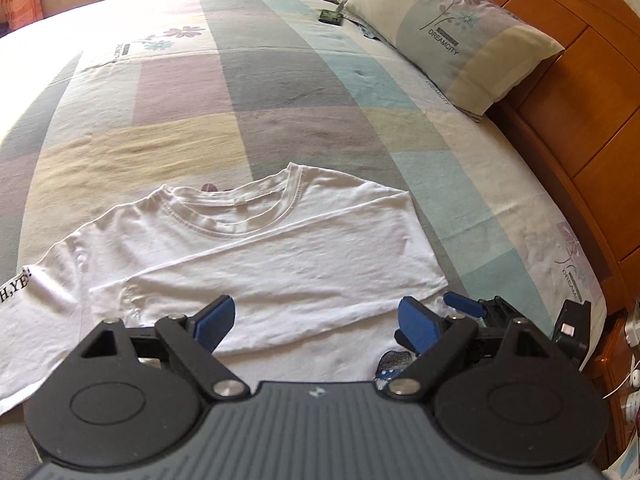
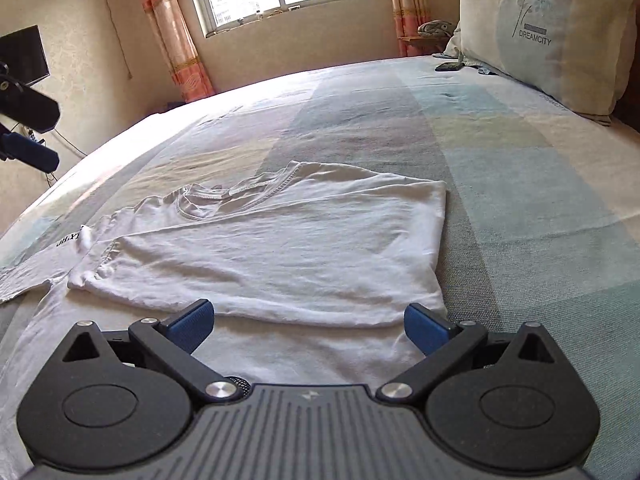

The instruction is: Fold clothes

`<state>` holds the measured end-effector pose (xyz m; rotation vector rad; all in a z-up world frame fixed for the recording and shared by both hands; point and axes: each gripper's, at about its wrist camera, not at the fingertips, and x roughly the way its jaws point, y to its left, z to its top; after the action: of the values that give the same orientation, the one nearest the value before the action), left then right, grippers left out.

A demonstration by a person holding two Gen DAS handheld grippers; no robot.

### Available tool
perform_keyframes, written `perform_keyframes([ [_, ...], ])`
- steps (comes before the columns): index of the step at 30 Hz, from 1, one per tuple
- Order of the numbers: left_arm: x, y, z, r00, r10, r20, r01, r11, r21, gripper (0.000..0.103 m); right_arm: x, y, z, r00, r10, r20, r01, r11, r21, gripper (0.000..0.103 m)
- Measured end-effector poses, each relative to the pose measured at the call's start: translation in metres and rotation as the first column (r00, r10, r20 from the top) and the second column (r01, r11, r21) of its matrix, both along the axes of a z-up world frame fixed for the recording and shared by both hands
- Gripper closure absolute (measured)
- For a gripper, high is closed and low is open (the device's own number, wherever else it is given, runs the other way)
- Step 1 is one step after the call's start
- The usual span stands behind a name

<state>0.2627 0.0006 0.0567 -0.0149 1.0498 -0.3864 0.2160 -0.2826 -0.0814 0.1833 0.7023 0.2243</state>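
1. Left wrist view: white T-shirt (image 1: 256, 256) is lying on the patchwork bedsheet (image 1: 280, 92), collar pointing away, with its right side already folded across the body and a printed sleeve (image 1: 24, 292) trailing off to the left. The left gripper (image 1: 316, 320) is hovering low over the near part of the shirt, its blue pads spread wide and gripping nothing. Part of the right gripper (image 1: 496, 312) is showing just beyond its right finger. A pillow (image 1: 452, 28) is leaning against the wooden headboard (image 1: 580, 92), well apart from the shirt.

2. Right wrist view: the right gripper (image 2: 308, 324) is sitting over the shirt's (image 2: 280, 248) near right portion, fingers released and wide apart, with cloth lying between them but not pinched. The folded flap's edge (image 2: 304, 318) is running just ahead of the pads. A dark phone-like object (image 2: 448, 66) is resting far off near the pillow (image 2: 548, 36).

3. Risk, as a judgement: both grippers are working close together, so they could be bumping each other while closing. A pinch that is catching only the top layer would be dragging the flap open; a deeper pinch could be snagging the bedsheet too and rumpling the fold.
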Motion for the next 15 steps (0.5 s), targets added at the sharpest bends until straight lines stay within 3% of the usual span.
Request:
perform_keyframes([
  [3, -0.034, 0.015, -0.032, 0.999, -0.020, 0.029, 0.018, 0.997, 0.074, 0.014, -0.027, 0.012, 0.002, 1.000, -0.007, -0.016, 0.007, 1.000, 0.013, 0.000],
  [8, -0.090, 0.011, -0.093, 0.992, -0.043, 0.116, 0.024, 0.986, 0.163, 0.014, -0.078, 0.039, -0.008, 0.998, 0.006, -0.061, -0.010, 0.998, -0.065, 0.000],
  [12, -0.134, 0.012, -0.126, 0.990, -0.033, 0.134, 0.009, 0.985, 0.171, 0.014, -0.115, 0.061, -0.021, 0.996, 0.031, -0.084, -0.045, 0.985, -0.166, 0.000],
  [15, -0.170, 0.025, -0.138, 0.988, 0.002, 0.156, -0.023, 0.992, 0.128, 0.013, -0.142, 0.070, -0.027, 0.998, 0.016, -0.053, -0.029, 0.969, -0.245, 0.000],
])
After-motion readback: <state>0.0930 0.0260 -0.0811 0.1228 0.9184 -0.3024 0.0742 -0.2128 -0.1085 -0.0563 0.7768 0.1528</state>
